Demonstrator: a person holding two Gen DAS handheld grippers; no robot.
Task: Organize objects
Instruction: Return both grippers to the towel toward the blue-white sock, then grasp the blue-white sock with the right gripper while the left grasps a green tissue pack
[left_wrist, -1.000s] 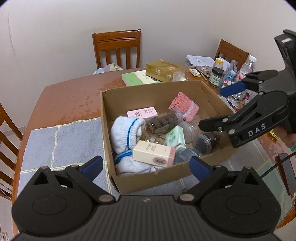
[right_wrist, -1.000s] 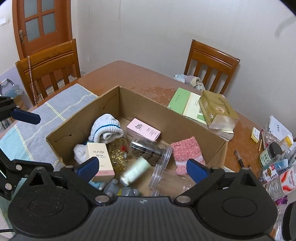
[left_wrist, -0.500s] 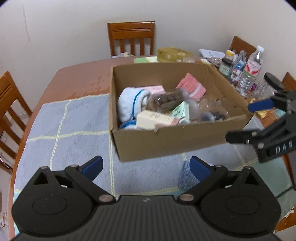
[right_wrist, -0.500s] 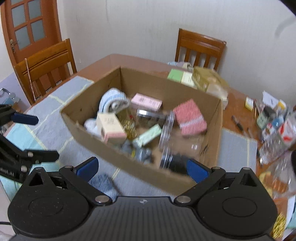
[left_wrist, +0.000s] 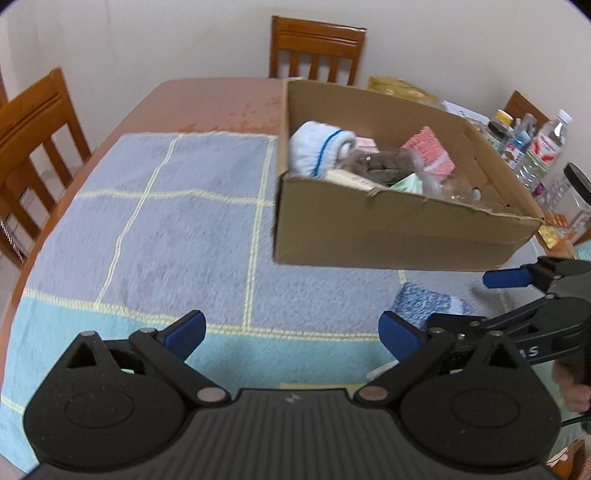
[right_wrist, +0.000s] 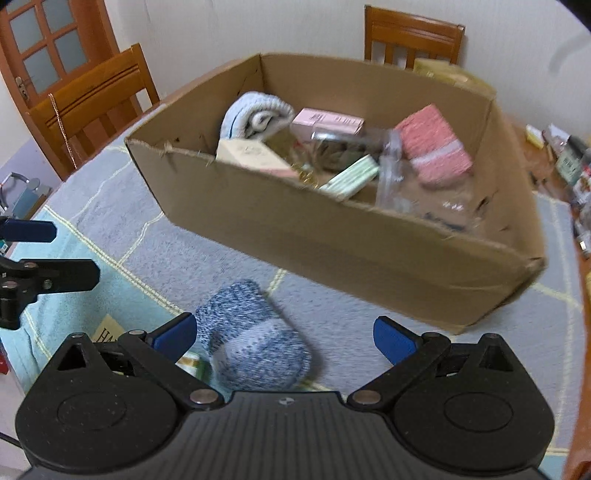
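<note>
A cardboard box (left_wrist: 388, 229) (right_wrist: 332, 236) stands on a blue checked towel (left_wrist: 166, 221). It holds a white rolled sock (left_wrist: 317, 147) (right_wrist: 255, 114), a pink folded cloth (right_wrist: 432, 144) (left_wrist: 430, 149), a pink carton (right_wrist: 327, 120), a beige carton (right_wrist: 251, 155), a green carton (right_wrist: 352, 179) and clear jars. A blue-grey rolled sock (right_wrist: 251, 343) (left_wrist: 424, 304) lies on the towel in front of the box. My right gripper (right_wrist: 284, 338) is open just above that sock. My left gripper (left_wrist: 291, 332) is open and empty over the towel.
Wooden chairs (left_wrist: 317, 51) (right_wrist: 88, 107) stand around the brown table (left_wrist: 207, 99). Bottles and jars (left_wrist: 539, 147) crowd the table right of the box. A yellow-green packet (right_wrist: 192, 363) lies beside the sock. A door (right_wrist: 48, 40) is at the far left.
Both grippers have pulled back from over the box and dropped toward the towel in front of it. The blue-grey sock has come into view between the right gripper's fingers.
</note>
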